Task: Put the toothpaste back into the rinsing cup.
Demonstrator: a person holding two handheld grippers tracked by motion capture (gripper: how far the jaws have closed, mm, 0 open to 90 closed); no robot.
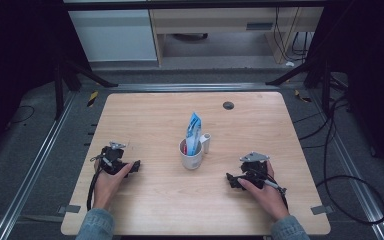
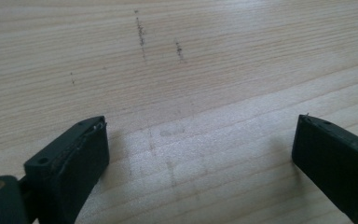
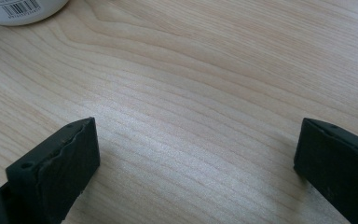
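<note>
Grippers rest low on the pale wooden table [image 1: 155, 115], one per hand. Left black two-jaw gripper [image 2: 200, 149] stands released, jaws wide apart over bare wood; right black two-jaw gripper [image 3: 196, 154] likewise, nothing held. White ceramic mug [image 1: 192, 154] sits mid-table between them, holding an upright blue-and-white packet [image 1: 193, 131]; a small white cylinder [image 1: 206, 142] stands just beside it.

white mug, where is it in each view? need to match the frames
High view: white mug stands at table centre, between the two tongs, with a blue packet sticking out of it.
Left gripper view: not in it; bare wood between the open jaws.
Right gripper view: its barcoded base sits at the top left corner.
Shared landmark: the light wood table, whose grain runs through all three.
</note>
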